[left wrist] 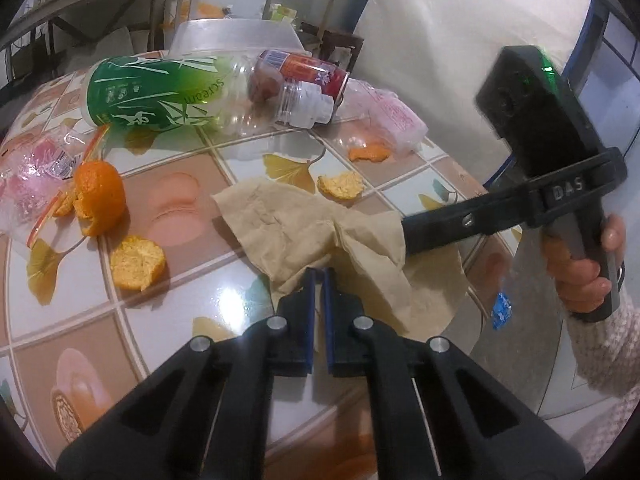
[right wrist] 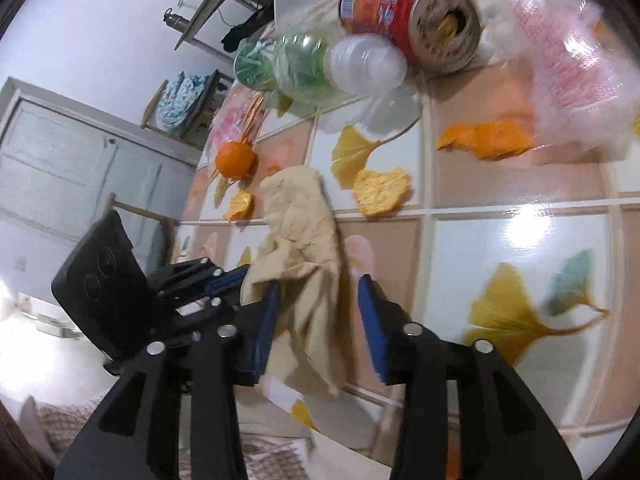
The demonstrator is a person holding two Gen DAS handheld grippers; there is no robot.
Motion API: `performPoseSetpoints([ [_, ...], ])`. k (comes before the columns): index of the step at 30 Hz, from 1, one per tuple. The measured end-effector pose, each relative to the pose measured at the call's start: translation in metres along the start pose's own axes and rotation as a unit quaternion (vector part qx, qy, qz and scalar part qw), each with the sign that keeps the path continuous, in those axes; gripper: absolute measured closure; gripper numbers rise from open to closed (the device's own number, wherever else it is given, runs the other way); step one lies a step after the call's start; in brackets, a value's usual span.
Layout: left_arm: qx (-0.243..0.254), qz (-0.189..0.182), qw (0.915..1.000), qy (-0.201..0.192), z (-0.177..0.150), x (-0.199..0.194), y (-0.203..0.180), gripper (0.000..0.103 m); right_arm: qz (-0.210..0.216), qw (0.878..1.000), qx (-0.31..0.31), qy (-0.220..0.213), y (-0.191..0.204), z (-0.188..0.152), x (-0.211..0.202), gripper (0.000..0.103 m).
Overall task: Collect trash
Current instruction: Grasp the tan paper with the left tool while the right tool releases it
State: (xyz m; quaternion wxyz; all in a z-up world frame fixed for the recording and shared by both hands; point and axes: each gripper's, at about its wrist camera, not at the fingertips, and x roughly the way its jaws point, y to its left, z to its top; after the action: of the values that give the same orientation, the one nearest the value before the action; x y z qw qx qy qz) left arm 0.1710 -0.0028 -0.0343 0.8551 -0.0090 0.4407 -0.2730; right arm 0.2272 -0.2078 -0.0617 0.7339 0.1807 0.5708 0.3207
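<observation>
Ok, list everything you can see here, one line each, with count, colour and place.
paper napkin: one, beige, crumpled near the table edge, between both grippers
plastic bottle: one, clear with green label, lying on its side at the far end
can: one, red and orange, lying beside the bottle cap
orange peel pieces: several, orange, scattered
plastic wrappers: two, clear and pink, one each side
table: one, tiled pattern with yellow leaves
left gripper: black, blue pads, shut on the napkin
right gripper: black, blue pads, open around the napkin
hand: one, on the right gripper's handle
</observation>
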Motion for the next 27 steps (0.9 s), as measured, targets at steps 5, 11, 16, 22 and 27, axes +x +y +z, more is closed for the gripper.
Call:
performPoseSetpoints([
  [5,0.015,0.012,0.9998,0.002,0.0,-0.002,-0.002,0.1,0.017,0.997,-0.024,-0.068,0.01,-0.005,-0.034,0.083],
  [11,0.027,0.02,0.9995,0.001,0.002,0.002,-0.006,0.1,0.024,0.998,-0.047,-0.017,0.024,0.002,0.004,0.097],
  [16,0.044,0.037,0.9981,-0.024,-0.002,-0.007,-0.006,0.097,0.0,0.998,-0.039,0.04,0.015,0.007,0.03,0.097],
  [22,0.103,0.04,0.9916,-0.066,0.002,-0.023,-0.023,0.046,0.012,0.996,-0.022,0.082,0.01,0.016,0.038,0.098],
  [27,0.195,0.055,0.9791,-0.022,0.005,0.0,-0.041,0.043,0.036,0.993,0.003,0.112,-0.001,0.023,0.041,0.099],
])
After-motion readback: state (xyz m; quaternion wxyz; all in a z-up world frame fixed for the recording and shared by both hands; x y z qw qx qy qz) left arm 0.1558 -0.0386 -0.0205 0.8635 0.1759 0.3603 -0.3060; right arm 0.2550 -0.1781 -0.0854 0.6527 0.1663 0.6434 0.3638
